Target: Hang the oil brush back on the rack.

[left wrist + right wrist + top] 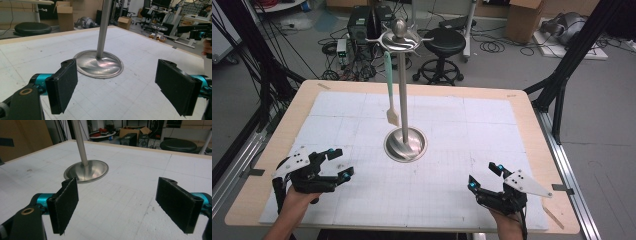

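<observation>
A steel utensil stand (404,90) rises from a round base (406,145) in the middle of the white mat. A pale green spatula (389,85) hangs from a hook at its top, blade down. My left gripper (340,163) rests open near the table's front left, jaws pointing at the base (98,63), nothing between them. My right gripper (484,176) is open at the front right, also empty, facing the base (86,171) from the other side. In both gripper views the pole (103,27) (80,142) stands ahead, beyond the wide-apart jaws.
The white gridded mat (462,125) covers most of the wooden table (532,130). Behind the table stand a black stool (443,47), computer boxes and cables on the floor. Black frame legs flank both sides.
</observation>
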The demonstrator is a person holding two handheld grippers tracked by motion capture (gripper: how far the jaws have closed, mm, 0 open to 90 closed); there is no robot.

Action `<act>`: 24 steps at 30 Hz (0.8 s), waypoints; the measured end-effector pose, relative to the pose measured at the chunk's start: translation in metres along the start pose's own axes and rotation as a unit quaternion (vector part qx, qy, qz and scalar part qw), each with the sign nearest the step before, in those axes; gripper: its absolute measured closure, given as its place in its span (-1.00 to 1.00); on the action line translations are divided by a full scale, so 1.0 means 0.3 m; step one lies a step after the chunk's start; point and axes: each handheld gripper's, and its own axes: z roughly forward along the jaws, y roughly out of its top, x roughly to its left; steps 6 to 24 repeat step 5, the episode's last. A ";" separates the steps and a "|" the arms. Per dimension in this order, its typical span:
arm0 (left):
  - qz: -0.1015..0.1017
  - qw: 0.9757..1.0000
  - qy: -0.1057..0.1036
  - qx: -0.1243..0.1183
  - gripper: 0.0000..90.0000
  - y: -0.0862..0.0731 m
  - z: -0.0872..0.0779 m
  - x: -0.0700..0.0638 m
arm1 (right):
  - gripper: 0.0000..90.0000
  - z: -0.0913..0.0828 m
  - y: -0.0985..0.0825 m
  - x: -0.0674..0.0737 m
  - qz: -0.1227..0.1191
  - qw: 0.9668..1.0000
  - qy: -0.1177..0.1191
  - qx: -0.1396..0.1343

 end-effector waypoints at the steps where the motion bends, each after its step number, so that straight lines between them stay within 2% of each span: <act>1: -0.001 1.000 0.001 -0.001 -0.58 0.000 0.000 -0.001 | -0.62 -0.001 0.000 0.001 0.001 1.000 -0.001 0.001; 24: -0.003 1.000 0.001 0.002 -0.58 -0.001 -0.002 0.001 | -0.62 0.000 0.000 0.000 0.001 1.000 0.000 0.001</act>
